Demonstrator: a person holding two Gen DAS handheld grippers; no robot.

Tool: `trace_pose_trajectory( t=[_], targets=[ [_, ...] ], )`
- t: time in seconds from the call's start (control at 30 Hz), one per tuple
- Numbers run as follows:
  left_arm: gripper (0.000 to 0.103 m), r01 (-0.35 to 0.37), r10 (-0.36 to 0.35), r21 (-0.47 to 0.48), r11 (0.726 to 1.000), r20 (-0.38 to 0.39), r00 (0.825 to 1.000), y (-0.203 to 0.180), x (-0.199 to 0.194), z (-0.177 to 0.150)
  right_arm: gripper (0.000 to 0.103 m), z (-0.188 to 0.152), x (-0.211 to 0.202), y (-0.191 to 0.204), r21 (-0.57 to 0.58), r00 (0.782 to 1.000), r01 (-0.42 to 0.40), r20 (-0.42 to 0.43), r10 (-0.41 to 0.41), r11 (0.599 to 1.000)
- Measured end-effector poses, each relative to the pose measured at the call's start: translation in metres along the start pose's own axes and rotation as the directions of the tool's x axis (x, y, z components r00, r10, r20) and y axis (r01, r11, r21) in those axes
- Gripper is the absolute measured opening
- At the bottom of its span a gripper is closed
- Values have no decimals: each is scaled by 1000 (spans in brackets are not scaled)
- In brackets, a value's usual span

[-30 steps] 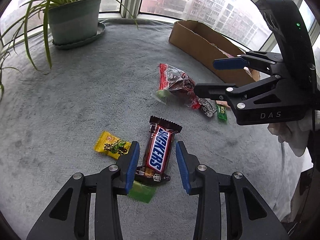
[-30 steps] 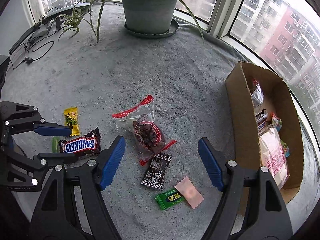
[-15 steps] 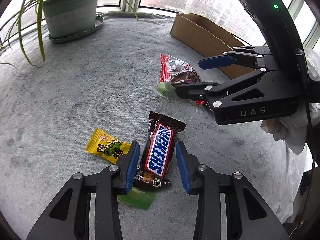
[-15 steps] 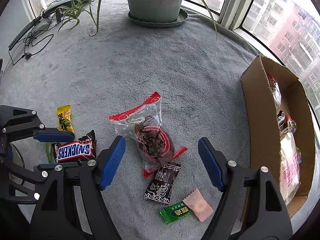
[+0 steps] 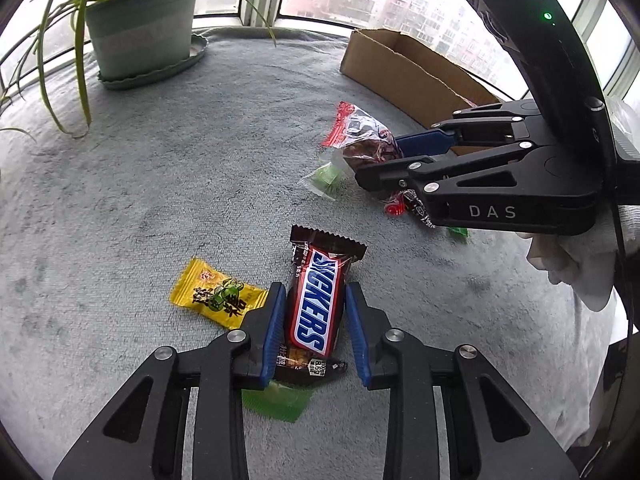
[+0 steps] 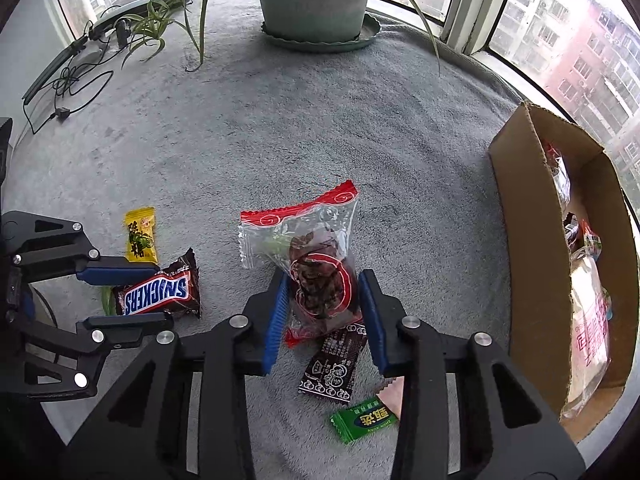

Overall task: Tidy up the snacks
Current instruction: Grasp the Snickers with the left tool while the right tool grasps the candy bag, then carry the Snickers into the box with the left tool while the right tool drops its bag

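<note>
My left gripper [image 5: 314, 332] is shut on the Snickers bar [image 5: 318, 308], which lies on the grey blanket; it also shows in the right wrist view [image 6: 158, 296]. My right gripper [image 6: 324, 316] is shut on the clear red-edged bag of dried fruit [image 6: 316, 268], also seen in the left wrist view [image 5: 364, 140]. A yellow candy [image 5: 216, 300] lies left of the Snickers. A green wrapper [image 5: 278, 400] lies under its near end.
An open cardboard box [image 6: 520, 216] with several snacks inside stands at the right. A dark sachet [image 6: 334, 364], a green packet [image 6: 364, 420] and a pink packet [image 6: 390, 398] lie by my right gripper. A potted plant [image 6: 316, 0] stands at the back. Cables [image 6: 68, 84] lie far left.
Both grippers moved down and forward and closed: the left on the Snickers bar, the right on the dried fruit bag. The snacks stayed in place.
</note>
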State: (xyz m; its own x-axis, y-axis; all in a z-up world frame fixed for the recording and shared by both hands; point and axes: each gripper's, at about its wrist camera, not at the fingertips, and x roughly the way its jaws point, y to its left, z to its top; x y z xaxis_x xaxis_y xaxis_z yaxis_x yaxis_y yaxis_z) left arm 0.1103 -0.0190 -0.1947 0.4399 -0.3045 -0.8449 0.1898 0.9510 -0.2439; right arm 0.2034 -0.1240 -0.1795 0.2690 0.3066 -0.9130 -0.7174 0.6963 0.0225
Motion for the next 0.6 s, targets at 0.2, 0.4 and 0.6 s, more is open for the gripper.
trace_pose_trajectory(
  t=[0.2, 0.4, 0.6],
  targets=[
    [28, 8, -8, -17, 1000, 7, 1000, 1, -8, 0, 37, -2, -19, -7, 39, 999, -8, 48, 6, 999],
    [28, 21, -21, -10, 1000, 36, 999, -2, -18, 10, 37, -7, -46, -23, 79, 995, 7, 97, -15, 997],
    [28, 43, -43, 9, 999, 69, 997, -11, -27, 27, 37, -13, -80, -52, 145, 986, 44, 154, -67, 988]
  ],
)
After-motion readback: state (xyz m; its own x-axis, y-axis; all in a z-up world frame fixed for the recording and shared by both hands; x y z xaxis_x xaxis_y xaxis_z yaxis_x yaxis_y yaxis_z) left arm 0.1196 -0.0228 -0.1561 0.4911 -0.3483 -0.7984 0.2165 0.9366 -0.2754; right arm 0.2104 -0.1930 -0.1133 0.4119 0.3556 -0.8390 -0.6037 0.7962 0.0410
